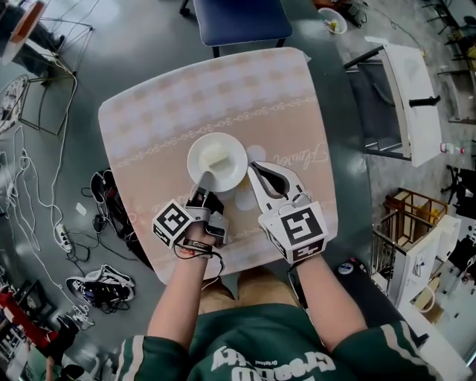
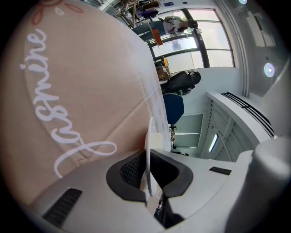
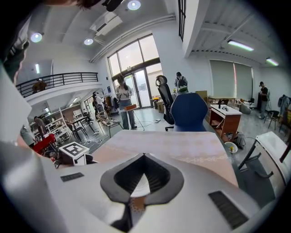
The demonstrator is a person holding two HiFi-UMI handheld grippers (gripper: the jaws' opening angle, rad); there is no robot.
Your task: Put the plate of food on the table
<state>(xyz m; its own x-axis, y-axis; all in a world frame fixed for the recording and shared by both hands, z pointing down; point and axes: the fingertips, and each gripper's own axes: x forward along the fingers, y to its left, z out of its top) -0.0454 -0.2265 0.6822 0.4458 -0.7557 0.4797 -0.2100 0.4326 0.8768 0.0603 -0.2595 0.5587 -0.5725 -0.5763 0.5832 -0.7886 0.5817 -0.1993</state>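
White plate, pale food, perhaps cream; peach chequered tablecloth.

This is a large open lab or workshop hall, not a home. The high ceiling has recessed lights, a railed mezzanine runs along one wall, and there are tall glazed doors. People stand among desks and a blue office chair. On the grey floor off the left edge of the table lie loose cables and a power strip. A bare wooden frame stands off the table's right edge.
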